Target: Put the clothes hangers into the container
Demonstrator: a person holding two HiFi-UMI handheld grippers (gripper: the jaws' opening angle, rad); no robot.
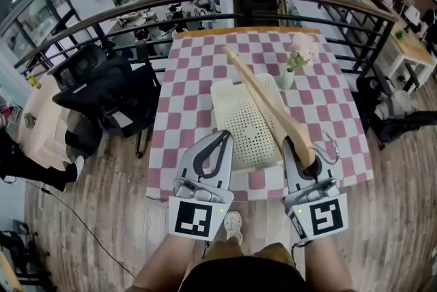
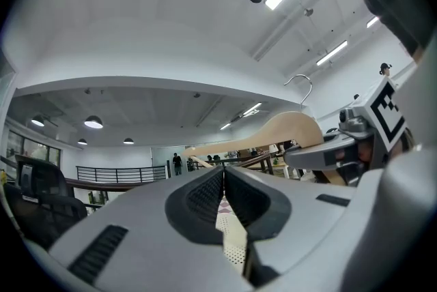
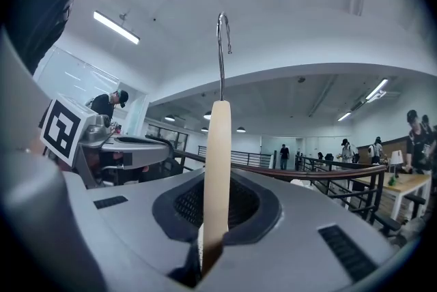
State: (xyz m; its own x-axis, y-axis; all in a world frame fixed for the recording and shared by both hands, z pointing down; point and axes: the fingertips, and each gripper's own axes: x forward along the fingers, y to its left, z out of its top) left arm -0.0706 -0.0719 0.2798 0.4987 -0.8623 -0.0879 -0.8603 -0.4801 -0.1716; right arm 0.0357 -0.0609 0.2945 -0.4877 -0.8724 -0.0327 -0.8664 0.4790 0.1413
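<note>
Your right gripper (image 1: 301, 151) is clamped on the wooden clothes hanger (image 1: 259, 93), close to its metal hook (image 1: 332, 147). The hanger's arm reaches slantwise over the white perforated container (image 1: 235, 120) on the checkered table (image 1: 188, 72). Your left gripper (image 1: 222, 137) has its jaws together, with nothing between them.

Hanger (image 1: 263, 89) near arm hidden by right tongs (image 1: 299, 147), container (image 1: 225, 99) partly covered

Right gripper (image 1: 301, 151) holds a wooden hanger (image 1: 260, 90) over the white container (image 1: 235, 113).
</note>
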